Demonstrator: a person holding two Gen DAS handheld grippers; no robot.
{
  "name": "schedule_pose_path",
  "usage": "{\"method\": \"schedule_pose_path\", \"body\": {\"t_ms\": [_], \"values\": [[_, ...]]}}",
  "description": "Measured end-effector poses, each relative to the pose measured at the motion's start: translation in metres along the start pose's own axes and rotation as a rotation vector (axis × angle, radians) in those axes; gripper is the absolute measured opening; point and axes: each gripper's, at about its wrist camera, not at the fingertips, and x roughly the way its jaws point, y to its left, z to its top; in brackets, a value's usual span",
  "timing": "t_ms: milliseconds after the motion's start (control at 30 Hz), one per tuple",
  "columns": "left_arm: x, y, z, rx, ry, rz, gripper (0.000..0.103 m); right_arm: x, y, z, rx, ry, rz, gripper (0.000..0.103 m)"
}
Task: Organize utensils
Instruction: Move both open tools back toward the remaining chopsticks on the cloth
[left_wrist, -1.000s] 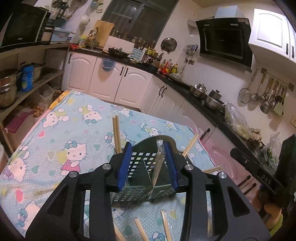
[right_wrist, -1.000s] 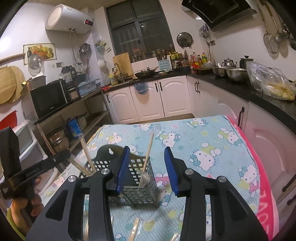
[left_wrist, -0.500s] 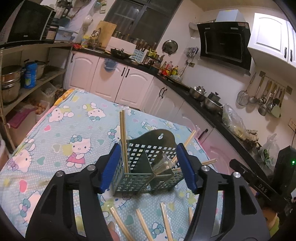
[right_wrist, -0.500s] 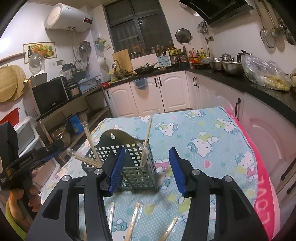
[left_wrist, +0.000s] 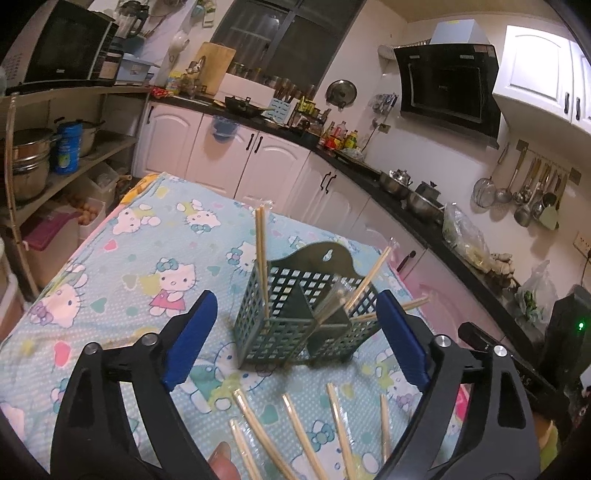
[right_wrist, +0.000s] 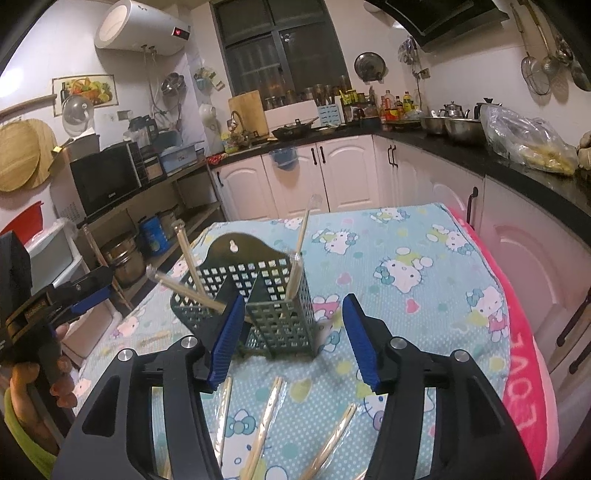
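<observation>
Green mesh caddy (left_wrist: 295, 317) standing mid-table on cartoon cloth (left_wrist: 122, 266), several wrapped chopsticks (left_wrist: 261, 254) already poking up inside. Loose chopsticks (left_wrist: 295, 424) lying in front, waiting. Left gripper (left_wrist: 295, 339) and right gripper (right_wrist: 293, 339) both gaping wide, carrying nothing. Judging job partway done.

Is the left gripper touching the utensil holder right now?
Apart. The left wrist view shows the left gripper open, tablecloth visible between each blue pad and the utensil holder.
</observation>
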Motion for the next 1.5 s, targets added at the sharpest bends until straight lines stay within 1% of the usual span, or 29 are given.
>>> {"method": "schedule_pose_path", "body": {"t_ms": [67,167,633,967,1033,1133,1200,1333,1400,1433,1500], "values": [[-0.002,0.003,-0.004,0.001,0.005,0.007,0.084,0.0,0.002,-0.004,-0.003,0.008,0.003,0.055],[-0.003,0.006,-0.011,0.004,0.016,0.021,0.084,0.001,0.006,-0.009,-0.01,0.023,0.009,0.057],[-0.008,0.027,-0.044,-0.016,0.087,0.067,0.084,0.009,0.025,-0.029,-0.053,0.088,0.038,0.057],[-0.002,0.034,-0.077,-0.017,0.172,0.101,0.084,0.029,0.038,-0.048,-0.089,0.169,0.063,0.057],[0.001,0.036,-0.083,-0.019,0.188,0.109,0.081,0.035,0.04,-0.051,-0.099,0.185,0.065,0.057],[0.005,0.038,-0.093,-0.018,0.219,0.115,0.074,0.044,0.039,-0.057,-0.102,0.213,0.064,0.057],[0.008,0.04,-0.099,-0.017,0.241,0.118,0.066,0.05,0.039,-0.061,-0.107,0.233,0.06,0.057],[0.013,0.043,-0.108,-0.027,0.281,0.123,0.057,0.064,0.037,-0.07,-0.11,0.275,0.048,0.057],[0.015,0.042,-0.113,-0.022,0.3,0.121,0.049,0.071,0.037,-0.074,-0.112,0.295,0.04,0.056],[0.017,0.042,-0.115,-0.022,0.308,0.118,0.047,0.073,0.037,-0.076,-0.113,0.302,0.04,0.054],[0.019,0.041,-0.12,-0.021,0.325,0.11,0.039,0.08,0.037,-0.079,-0.117,0.321,0.031,0.051]]}}
